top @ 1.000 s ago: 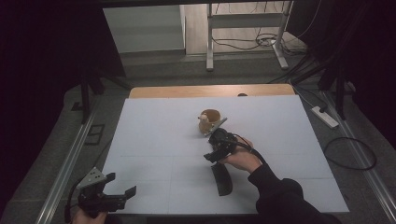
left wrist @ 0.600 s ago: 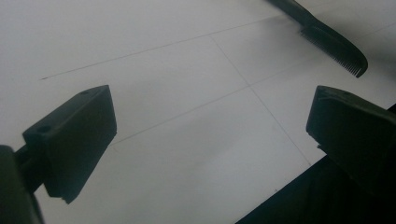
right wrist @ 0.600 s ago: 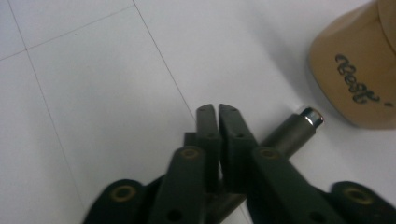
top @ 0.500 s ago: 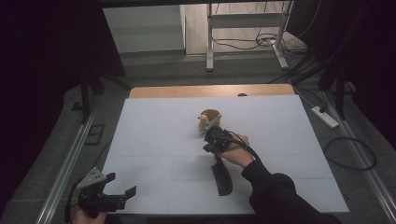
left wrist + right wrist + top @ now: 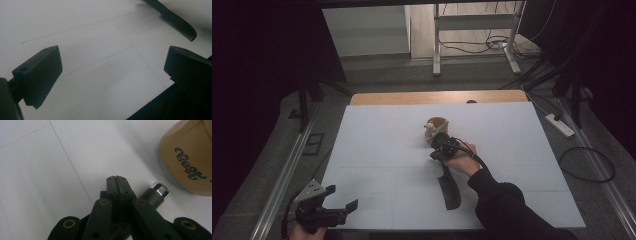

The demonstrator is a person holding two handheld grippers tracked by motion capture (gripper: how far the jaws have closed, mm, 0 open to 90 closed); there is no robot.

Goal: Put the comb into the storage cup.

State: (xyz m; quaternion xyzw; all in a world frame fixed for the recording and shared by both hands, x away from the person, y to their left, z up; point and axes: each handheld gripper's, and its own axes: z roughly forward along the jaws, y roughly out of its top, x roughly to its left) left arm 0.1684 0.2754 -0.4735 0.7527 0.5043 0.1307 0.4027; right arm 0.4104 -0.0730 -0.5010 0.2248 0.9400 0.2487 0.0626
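- White tabletop w/ faint seam lines, wooden strip along the far edge, dark room around it, metal frame and cables on the floor behind.
- Right gripper near table centre, held by the person's right hand, dark sleeve coming in from bottom right.
- Right gripper view: its jaws pressed flat together, pads meeting, nothing between them; they have just been closing.
- Small dark cylinder w/ shiny metal cap sits just beside the closed jaws on their right, outside them; touching or not – can't tell.
- Tan rounded object w/ dark script lettering lies on the table just past the gripper tip, apart from the jaws; also seen in high view.
- Black comb flat on the table nearer the person, below the right hand; its teeth show in left gripper view.
- Left gripper at near-left table corner, in the left hand, jaws wide apart, only bare table between them.
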